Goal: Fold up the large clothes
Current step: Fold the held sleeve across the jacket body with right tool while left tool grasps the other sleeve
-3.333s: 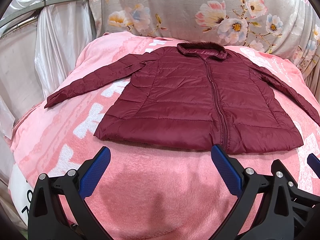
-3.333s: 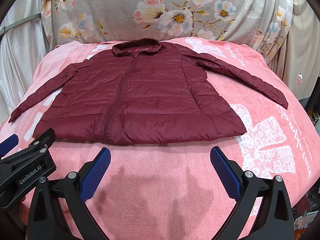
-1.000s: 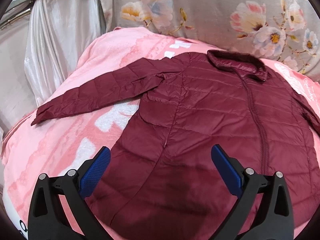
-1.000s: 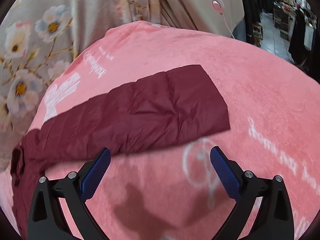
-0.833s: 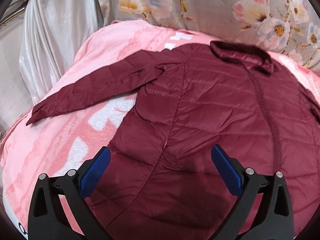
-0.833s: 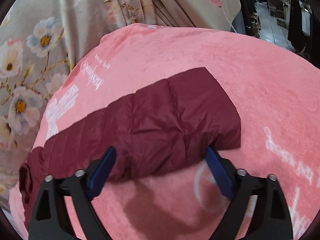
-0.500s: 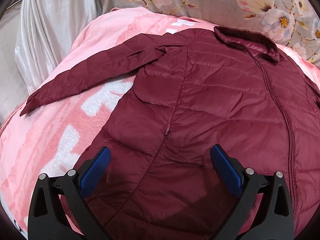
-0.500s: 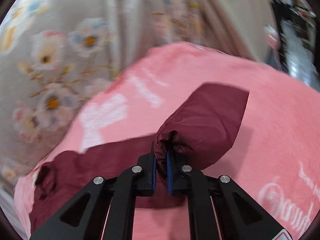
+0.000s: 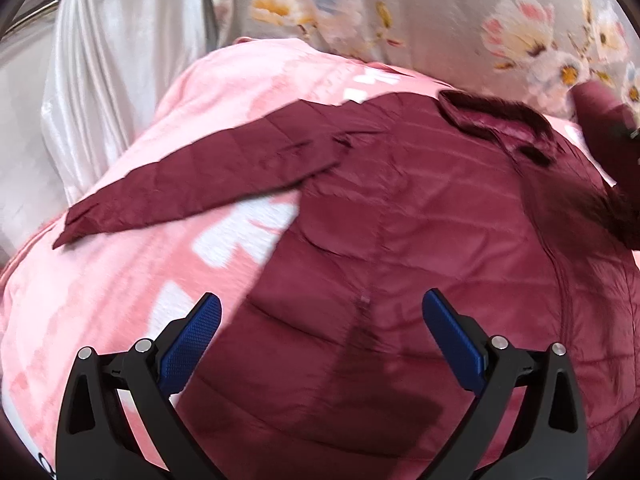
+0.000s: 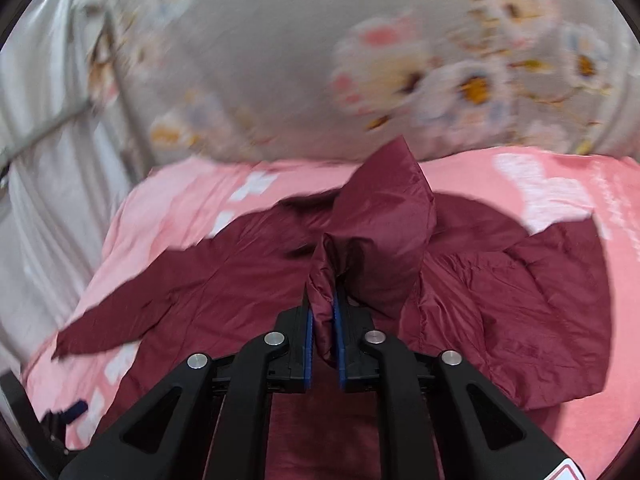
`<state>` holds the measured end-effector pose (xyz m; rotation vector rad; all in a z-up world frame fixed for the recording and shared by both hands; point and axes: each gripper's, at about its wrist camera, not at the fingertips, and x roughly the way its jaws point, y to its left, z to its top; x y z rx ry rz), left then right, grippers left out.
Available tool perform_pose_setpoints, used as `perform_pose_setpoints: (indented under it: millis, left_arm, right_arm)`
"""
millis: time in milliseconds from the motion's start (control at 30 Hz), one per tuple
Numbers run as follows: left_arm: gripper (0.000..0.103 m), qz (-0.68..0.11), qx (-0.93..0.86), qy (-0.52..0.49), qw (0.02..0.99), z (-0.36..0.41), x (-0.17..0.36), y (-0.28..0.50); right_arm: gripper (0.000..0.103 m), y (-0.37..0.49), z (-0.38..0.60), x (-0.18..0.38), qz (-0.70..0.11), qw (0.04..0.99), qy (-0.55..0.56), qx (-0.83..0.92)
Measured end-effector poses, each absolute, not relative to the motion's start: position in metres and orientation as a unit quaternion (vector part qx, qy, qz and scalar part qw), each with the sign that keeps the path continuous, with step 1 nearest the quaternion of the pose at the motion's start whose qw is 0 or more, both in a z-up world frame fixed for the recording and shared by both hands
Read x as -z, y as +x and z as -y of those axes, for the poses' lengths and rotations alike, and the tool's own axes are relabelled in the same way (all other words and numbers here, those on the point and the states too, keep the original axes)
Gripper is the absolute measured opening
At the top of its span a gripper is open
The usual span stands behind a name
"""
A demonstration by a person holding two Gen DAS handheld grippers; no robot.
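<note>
right gripper (image 10: 323, 330) fingers clamp the jacket (image 9: 400, 240) sleeve (image 10: 380, 232); left gripper (image 9: 320, 332) fingers apart.

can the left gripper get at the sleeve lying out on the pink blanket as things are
Probably yes: the left gripper is open and empty over the jacket, and the flat sleeve lies uncovered on the blanket, nothing between them.

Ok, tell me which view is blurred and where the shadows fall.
Right wrist view: heavy motion smear on the floral curtain, while the right gripper and pinched sleeve stay sharp. Left wrist view: mild blur; the left gripper casts a dark shadow on the maroon jacket.
</note>
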<state>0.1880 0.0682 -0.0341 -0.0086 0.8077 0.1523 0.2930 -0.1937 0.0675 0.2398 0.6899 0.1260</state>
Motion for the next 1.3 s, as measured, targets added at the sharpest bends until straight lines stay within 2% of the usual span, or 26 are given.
perform_pose_setpoints:
  millis: [33,67,100,133,167,200,367,533,700,767,800,833,867,933,967,1000,1033,1067,1100,1200,1300]
  left_arm:
    - [0.098,-0.392,-0.081,-0.006,0.916,-0.074,0.033,0.19]
    - [0.098,-0.392,-0.086,-0.009,0.916,-0.081,0.033,0.191]
    - [0.098,-0.394,-0.091,-0.013,0.915,-0.088,0.033,0.194]
    - [0.098,-0.396,-0.094,-0.018,0.913,-0.094,0.032,0.196]
    - [0.098,-0.398,-0.094,-0.025,0.912,-0.1,0.032,0.199]
    - [0.098,-0.399,-0.092,-0.03,0.912,-0.103,0.031,0.2]
    - [0.098,-0.412,-0.035,-0.077,0.907,-0.107,0.024,0.215]
    - [0.098,-0.457,0.073,-0.163,0.871,-0.086,0.029,0.256]
    - [0.097,-0.502,0.109,-0.234,0.825,-0.056,0.059,0.307]
    - [0.084,-0.516,0.105,-0.257,0.81,-0.052,0.072,0.317]
    - [0.08,-0.515,0.099,-0.262,0.81,-0.05,0.075,0.322]
    - [0.065,-0.51,0.094,-0.26,0.814,-0.047,0.075,0.323]
    - [0.042,-0.507,0.101,-0.256,0.817,-0.043,0.074,0.327]
    - [0.024,-0.512,0.109,-0.249,0.815,-0.037,0.073,0.333]
    - [0.016,-0.51,0.109,-0.248,0.817,-0.036,0.07,0.335]
    - [0.011,-0.503,0.109,-0.236,0.824,-0.033,0.066,0.338]
    - [0.007,-0.496,0.108,-0.224,0.832,-0.03,0.06,0.34]
    - [0.006,-0.487,0.105,-0.21,0.841,-0.028,0.054,0.342]
    - [0.006,-0.472,0.1,-0.193,0.854,-0.026,0.045,0.344]
    - [0.005,-0.437,0.097,-0.166,0.879,-0.027,0.024,0.346]
    - [0.005,-0.437,0.084,-0.13,0.886,-0.023,0.033,0.348]
  right_arm:
    - [0.015,0.298,0.176,-0.062,-0.346,0.928,0.11,-0.079]
    - [0.023,0.296,0.164,-0.058,-0.35,0.927,0.105,-0.089]
    - [0.038,0.296,0.147,-0.057,-0.35,0.926,0.094,-0.101]
    - [0.046,0.288,0.139,-0.058,-0.344,0.929,0.089,-0.108]
    - [0.061,0.279,0.134,-0.059,-0.336,0.931,0.085,-0.113]
    - [0.068,0.269,0.131,-0.066,-0.321,0.937,0.078,-0.118]
    - [0.068,0.223,0.187,-0.074,-0.298,0.947,0.104,-0.065]
    - [0.069,0.199,0.293,-0.042,-0.328,0.922,0.203,0.042]
    - [0.069,0.186,0.372,0.001,-0.345,0.881,0.309,0.101]
    - [0.069,0.193,0.387,0.018,-0.355,0.864,0.342,0.102]
    - [0.069,0.197,0.391,0.024,-0.357,0.857,0.358,0.099]
    - [0.069,0.202,0.396,0.03,-0.359,0.85,0.374,0.095]
    - [0.069,0.208,0.4,0.035,-0.36,0.843,0.389,0.089]
    - [0.065,0.22,0.403,0.042,-0.363,0.836,0.403,0.085]
    - [0.058,0.228,0.404,0.044,-0.364,0.833,0.408,0.084]
    - [0.044,0.235,0.405,0.046,-0.364,0.831,0.412,0.083]
    - [0.034,0.242,0.406,0.048,-0.364,0.829,0.417,0.082]
    - [0.009,0.247,0.408,0.047,-0.363,0.828,0.42,0.08]
    - [0.002,0.252,0.408,0.044,-0.353,0.831,0.423,0.077]
    - [0.002,0.241,0.397,0.007,-0.289,0.878,0.374,0.074]
    - [0.002,0.243,0.379,-0.003,-0.296,0.903,0.295,0.101]
